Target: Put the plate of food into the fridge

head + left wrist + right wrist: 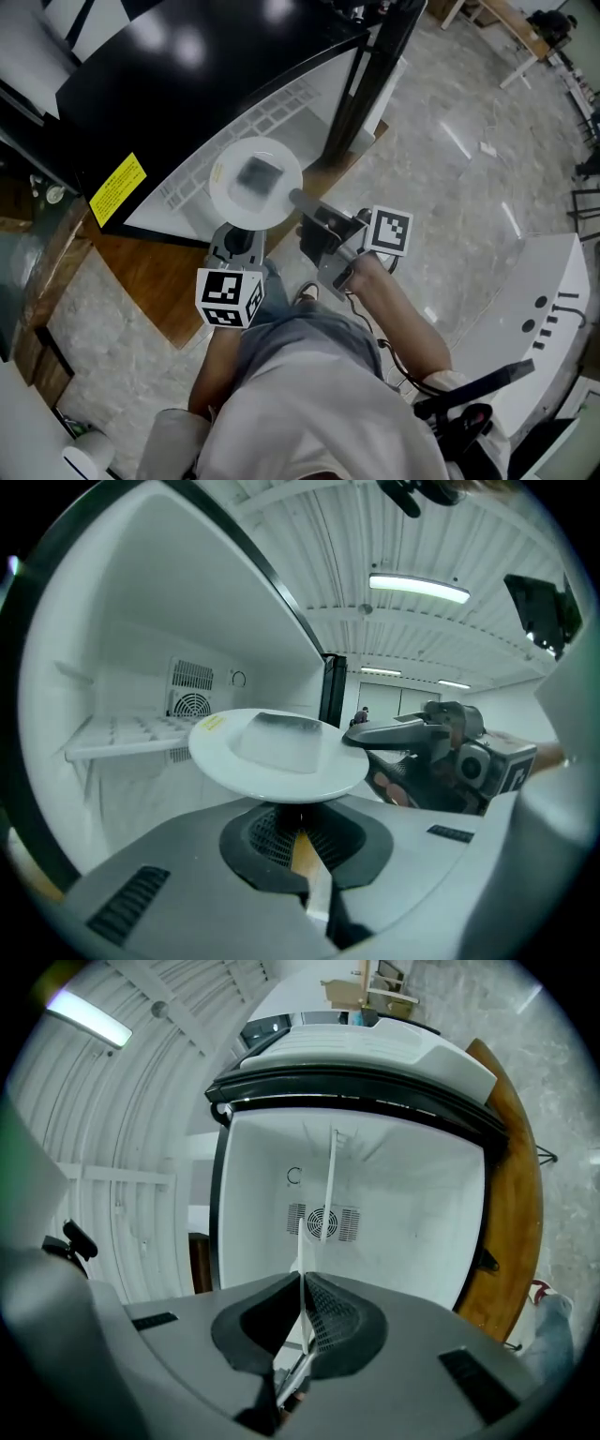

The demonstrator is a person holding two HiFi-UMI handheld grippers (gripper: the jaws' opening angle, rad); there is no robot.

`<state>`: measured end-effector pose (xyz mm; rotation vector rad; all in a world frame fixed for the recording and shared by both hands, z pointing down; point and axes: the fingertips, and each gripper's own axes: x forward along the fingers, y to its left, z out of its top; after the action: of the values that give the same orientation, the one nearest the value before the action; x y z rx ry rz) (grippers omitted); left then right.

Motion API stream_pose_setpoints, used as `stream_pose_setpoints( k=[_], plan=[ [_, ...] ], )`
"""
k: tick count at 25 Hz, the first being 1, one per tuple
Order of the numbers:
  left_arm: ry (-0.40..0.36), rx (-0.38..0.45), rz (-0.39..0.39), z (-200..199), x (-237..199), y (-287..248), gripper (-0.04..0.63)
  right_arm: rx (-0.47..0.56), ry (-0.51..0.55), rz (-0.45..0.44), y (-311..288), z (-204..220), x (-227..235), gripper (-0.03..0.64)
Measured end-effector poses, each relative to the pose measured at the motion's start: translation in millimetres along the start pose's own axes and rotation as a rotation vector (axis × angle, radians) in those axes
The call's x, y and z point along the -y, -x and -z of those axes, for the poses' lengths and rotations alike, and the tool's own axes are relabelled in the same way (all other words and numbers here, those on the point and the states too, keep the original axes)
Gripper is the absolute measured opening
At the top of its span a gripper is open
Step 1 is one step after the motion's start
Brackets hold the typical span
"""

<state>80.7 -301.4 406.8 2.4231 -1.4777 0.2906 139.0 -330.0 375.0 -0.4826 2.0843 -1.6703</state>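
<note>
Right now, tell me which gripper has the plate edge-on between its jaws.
The right gripper: the plate is clamped there by its rim; the left gripper sits beneath it.

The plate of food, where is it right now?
Head view, centre: the plate is held in front of the open fridge, its near rim pinched in the right claw and resting over the left claw.

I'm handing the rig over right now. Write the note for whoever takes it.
Right gripper: shut on the rim of the plate.
Left gripper: jaws together under the plate, apparently propping it.
Plate, with the food on it, is in the air before the open fridge, not yet inside.
Done: plate picked up, fridge open.
Left: set it on the shelf, release, pull both grippers out.
</note>
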Motion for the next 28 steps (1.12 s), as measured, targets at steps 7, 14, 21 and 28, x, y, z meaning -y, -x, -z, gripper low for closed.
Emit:
stream_pose_setpoints(
  k=[7, 14, 21, 28],
  plan=[
    [-0.01, 0.028, -0.052, -16, -17, -14, 0.018, 0.014, -0.017, 0.016, -35, -26, 9, 0.025],
    [-0.039, 0.068, -0.069, -32, -24, -18, 0.018, 0.039, -0.09, 0.022, -62, -46, 19, 0.025],
    [-0.069, 0.106, -0.065, -56, -25, -29, 0.018, 0.029, -0.111, 0.022, -84, -57, 18, 0.025],
    [-0.027, 0.156, -0.075, -67, -28, -47, 0.018, 0.022, -0.122, 0.015, -94, -66, 17, 0.025]
  ],
)
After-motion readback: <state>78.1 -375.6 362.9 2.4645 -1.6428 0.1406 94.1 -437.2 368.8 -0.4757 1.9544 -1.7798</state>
